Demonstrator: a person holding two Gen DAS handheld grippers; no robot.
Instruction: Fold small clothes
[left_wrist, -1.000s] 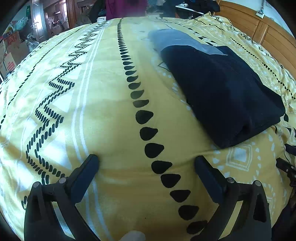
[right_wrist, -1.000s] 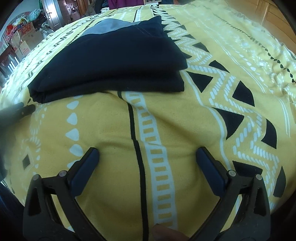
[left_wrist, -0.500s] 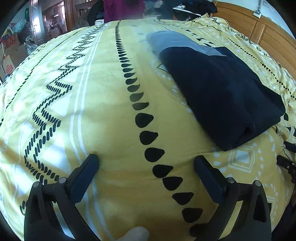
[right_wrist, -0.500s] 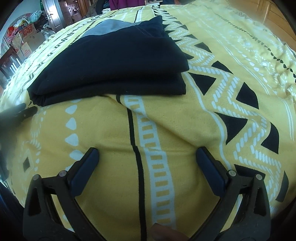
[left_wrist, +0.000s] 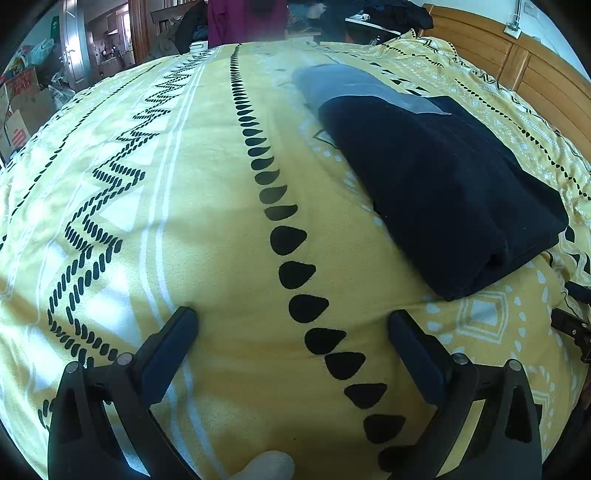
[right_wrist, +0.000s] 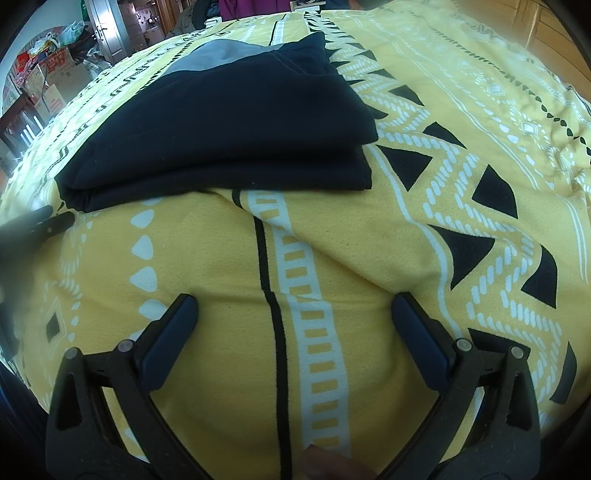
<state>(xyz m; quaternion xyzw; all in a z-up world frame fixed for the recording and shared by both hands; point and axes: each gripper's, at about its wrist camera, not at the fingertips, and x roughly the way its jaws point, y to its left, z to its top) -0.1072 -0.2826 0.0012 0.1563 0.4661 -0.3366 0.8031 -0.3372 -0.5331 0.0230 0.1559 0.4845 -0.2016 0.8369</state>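
My right gripper (right_wrist: 291, 308) and left gripper (left_wrist: 291, 319) both hang with jaws spread and empty over the blanket (right_wrist: 369, 258), and I see the folded garment (right_wrist: 221, 125) straight ahead of the right, ahead-right of the left, its long axis crosswise to the right, the nearer one.

Location type: bedroom in a private home. Indicators: a bed (left_wrist: 207, 229) covered by a yellow patterned blanket (right_wrist: 461, 122) fills the area ahead of the fingers. A wooden headboard (left_wrist: 532, 70) stands beyond the bed, far right of the fingers. Cardboard boxes (right_wrist: 55, 70), plastic bags (left_wrist: 40, 51) and a door (right_wrist: 107, 26) occupy the far left. Hanging clothes (left_wrist: 245, 18) are visible straight ahead, past the bed.
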